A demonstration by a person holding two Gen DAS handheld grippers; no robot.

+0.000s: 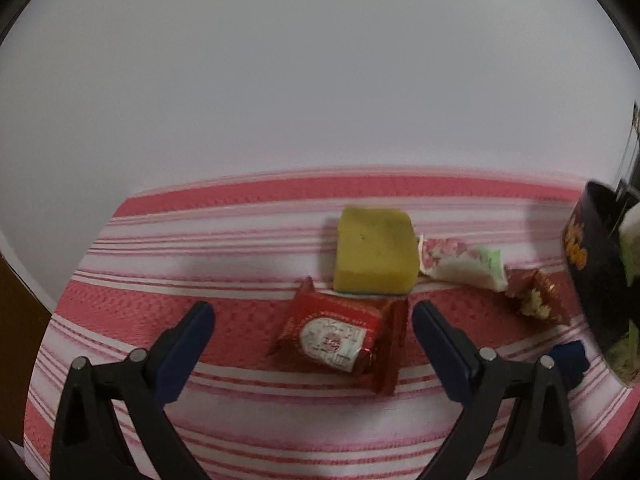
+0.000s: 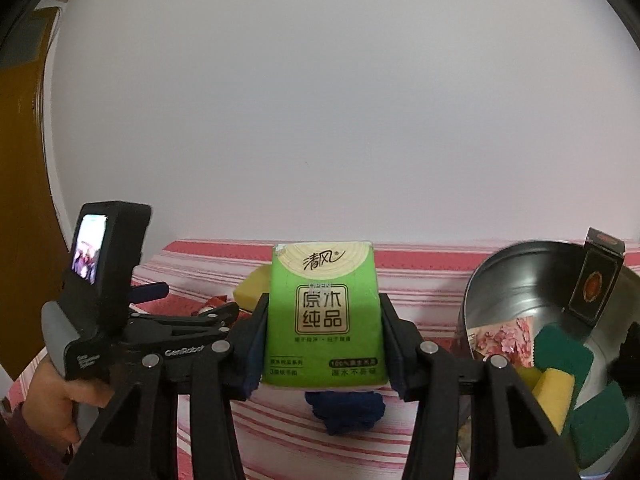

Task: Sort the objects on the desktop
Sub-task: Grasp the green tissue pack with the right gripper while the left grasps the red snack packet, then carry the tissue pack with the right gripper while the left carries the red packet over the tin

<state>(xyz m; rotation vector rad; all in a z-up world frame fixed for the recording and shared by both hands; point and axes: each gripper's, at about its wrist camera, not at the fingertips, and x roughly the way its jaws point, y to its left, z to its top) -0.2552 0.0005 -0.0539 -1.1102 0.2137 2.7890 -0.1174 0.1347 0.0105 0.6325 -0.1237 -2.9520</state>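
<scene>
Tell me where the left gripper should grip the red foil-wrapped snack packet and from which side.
Grip the red foil-wrapped snack packet across its puffed middle, coming down from above with the open left gripper. It lies flat and tilted, so its crimped ends offer less purchase.

A table with a pink and white striped cloth

We see a striped cloth (image 1: 240, 400) over the table. On it lies a yellow sponge (image 1: 374, 254). A red snack packet (image 1: 340, 336) lies just in front of the sponge. A white and pink wrapper (image 1: 460, 264) touches the sponge's right side, and a torn brown wrapper (image 1: 536, 296) is next to that. A shiny metal bowl (image 2: 520, 280) stands on the right. We also see something dark blue (image 2: 344, 410) on the cloth.
</scene>
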